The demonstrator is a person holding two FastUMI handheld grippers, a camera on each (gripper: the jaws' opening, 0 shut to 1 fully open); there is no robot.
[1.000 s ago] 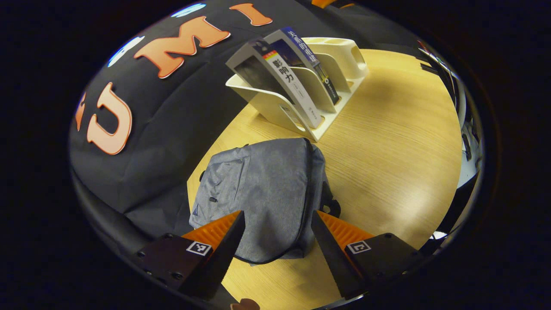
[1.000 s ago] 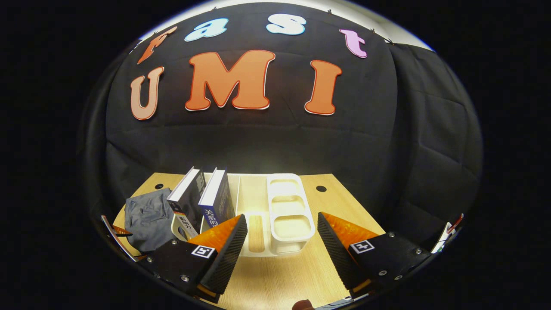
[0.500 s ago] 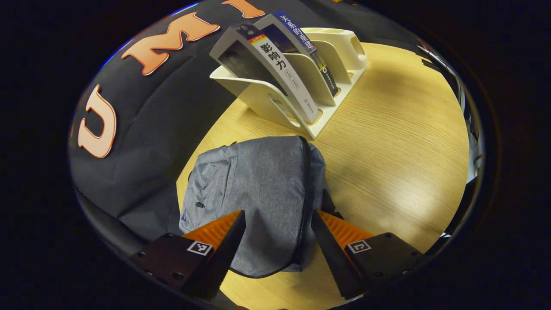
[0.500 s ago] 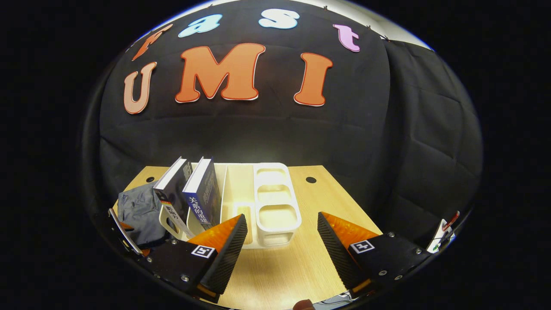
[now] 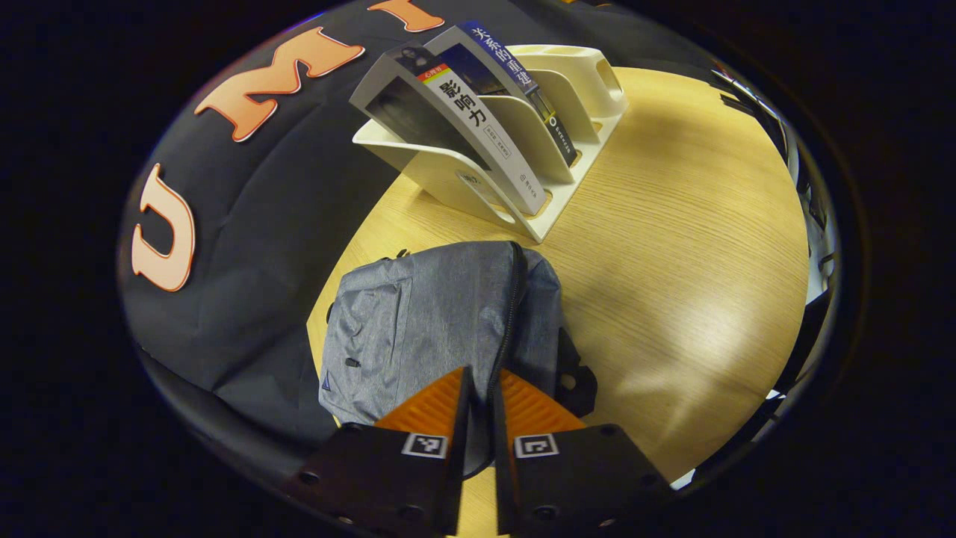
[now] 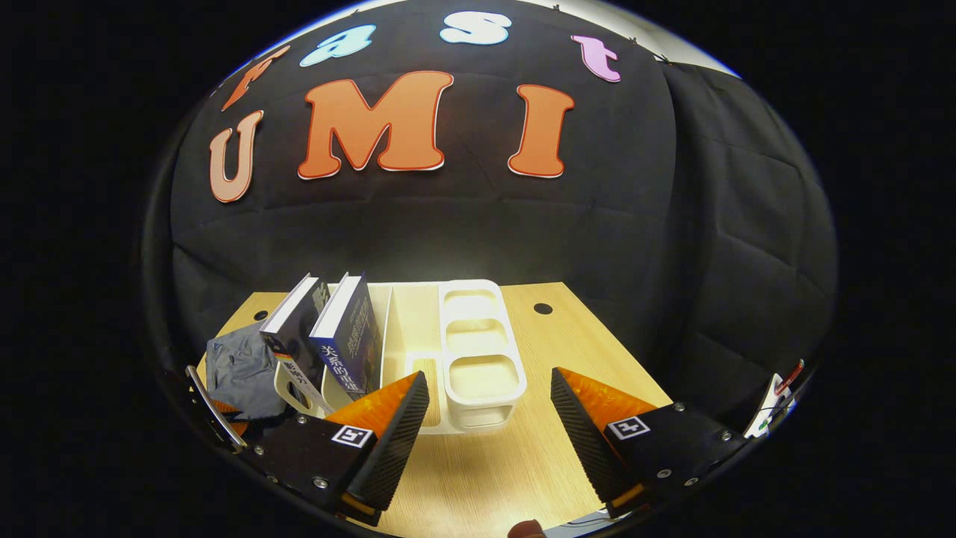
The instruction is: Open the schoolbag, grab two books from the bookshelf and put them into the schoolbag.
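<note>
Your left gripper (image 5: 478,388) was nearly closed over the zipper line of the grey schoolbag (image 5: 426,314), which lay shut on the table (image 5: 672,246) just beside the bookshelf (image 5: 523,149); whether it held the pull, I couldn't tell. Pinching fabric instead could drag the bag toward the near edge. Your right gripper (image 6: 485,407) was wide open facing the two books (image 6: 328,336), with open table to its right.
</note>
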